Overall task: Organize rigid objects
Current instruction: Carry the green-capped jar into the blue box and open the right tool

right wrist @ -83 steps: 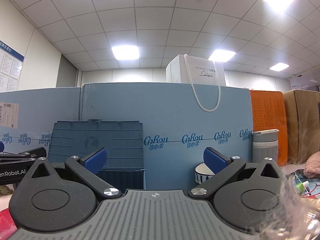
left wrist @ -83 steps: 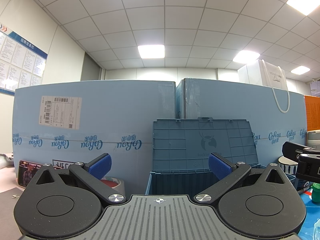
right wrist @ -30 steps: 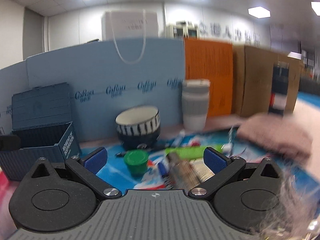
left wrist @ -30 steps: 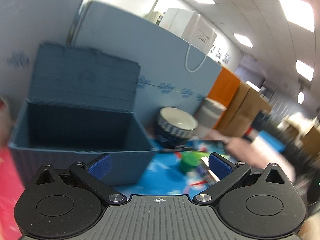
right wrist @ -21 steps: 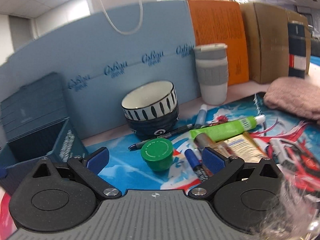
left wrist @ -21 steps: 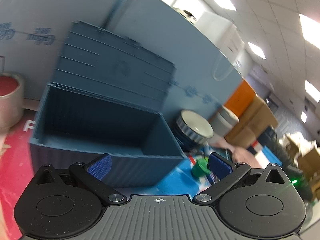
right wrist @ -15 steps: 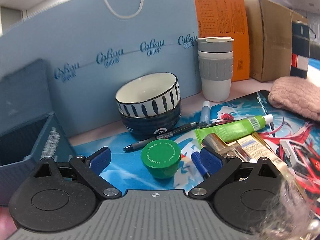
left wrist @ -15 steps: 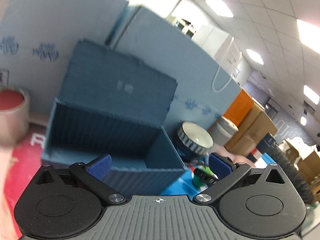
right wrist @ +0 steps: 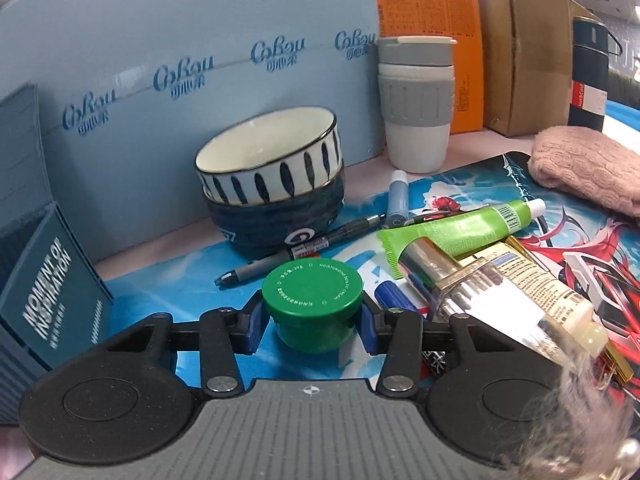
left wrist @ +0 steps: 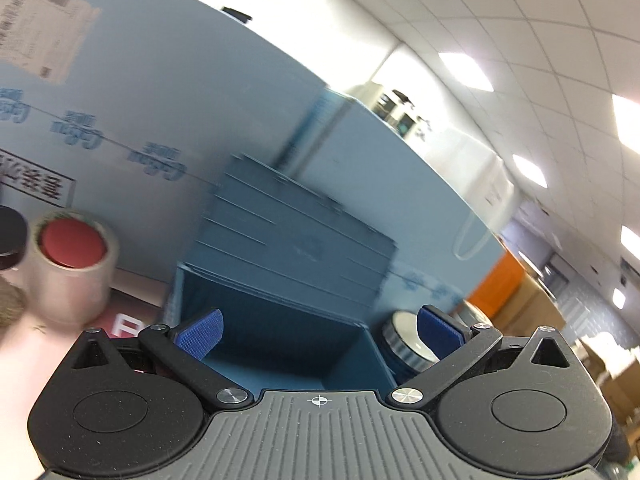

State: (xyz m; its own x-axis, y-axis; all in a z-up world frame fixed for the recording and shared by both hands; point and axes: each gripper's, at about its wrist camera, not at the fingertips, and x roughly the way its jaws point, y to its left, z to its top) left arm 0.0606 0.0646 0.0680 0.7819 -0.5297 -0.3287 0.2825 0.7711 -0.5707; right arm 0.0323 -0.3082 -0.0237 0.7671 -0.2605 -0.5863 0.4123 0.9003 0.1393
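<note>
A small green jar [right wrist: 312, 292] with a screw lid stands on the printed blue mat [right wrist: 160, 292]. My right gripper [right wrist: 312, 322] is low over the mat with the jar between its blue pads [right wrist: 253, 322]. Its jaws are closing, and both pads touch the sides of the jar. The open blue storage box [left wrist: 280, 344] has its lid tilted back against the blue boards. My left gripper [left wrist: 318, 332] hovers open in front of the box's opening, holding nothing. The box's corner [right wrist: 48, 280] shows at the left of the right wrist view.
Two stacked bowls [right wrist: 272, 184] sit behind the jar, with a pen [right wrist: 304, 248], a blue marker [right wrist: 398, 200], a green tube [right wrist: 460, 228] and a silver-capped bottle [right wrist: 480, 292] to the right. A grey-sleeved cup [right wrist: 416, 104] and a pink cloth [right wrist: 584, 168] lie beyond. A tape roll [left wrist: 72, 264] stands left of the box.
My right gripper came down to the green jar and its jaws narrowed from wide open onto it. The left gripper swung left, from the mat to the blue box and tape roll.
</note>
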